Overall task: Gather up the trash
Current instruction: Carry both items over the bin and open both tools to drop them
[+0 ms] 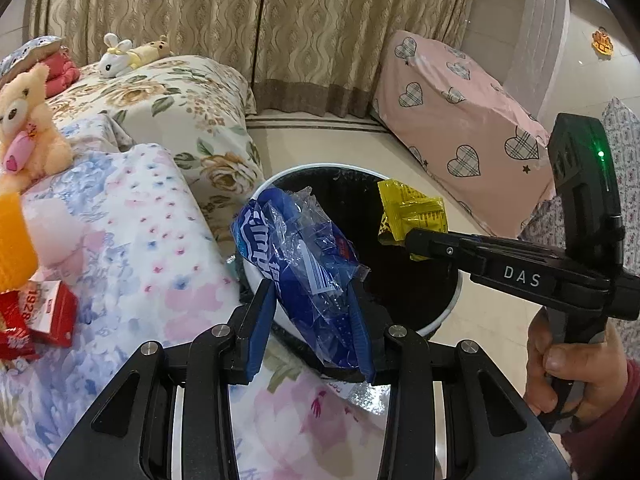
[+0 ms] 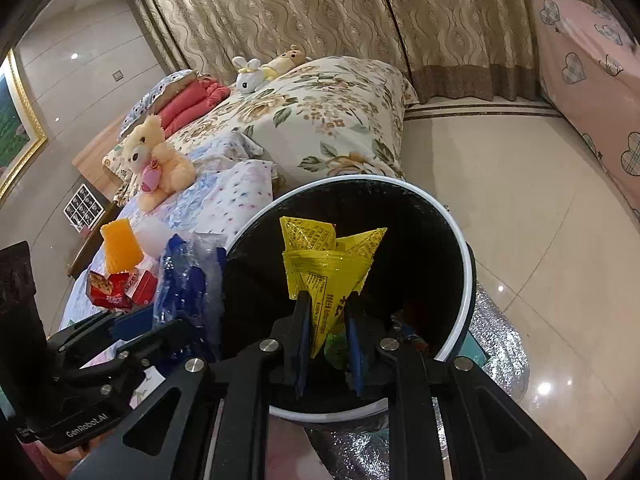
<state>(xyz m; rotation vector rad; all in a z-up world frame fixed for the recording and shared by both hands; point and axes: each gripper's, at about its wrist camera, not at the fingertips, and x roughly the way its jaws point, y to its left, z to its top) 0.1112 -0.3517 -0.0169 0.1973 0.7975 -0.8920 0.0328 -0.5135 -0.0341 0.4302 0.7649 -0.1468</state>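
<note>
Beside the flowered bed (image 1: 132,208), I hold both tools over the black bin (image 2: 466,256): my left tool (image 1: 312,320) pinches a blue plastic wrapper (image 1: 304,256) at its rim, my right tool (image 2: 326,332) pinches a yellow packet (image 2: 324,256) above its mouth.

Left hand-held gripper (image 1: 312,312): jaws clamped. Right hand-held gripper (image 2: 328,328): jaws clamped, gripped by right hand (image 1: 576,368).

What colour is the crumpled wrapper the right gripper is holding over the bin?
Yellow with dark print, clearest in the right wrist view: yellow crumpled wrapper.
</note>
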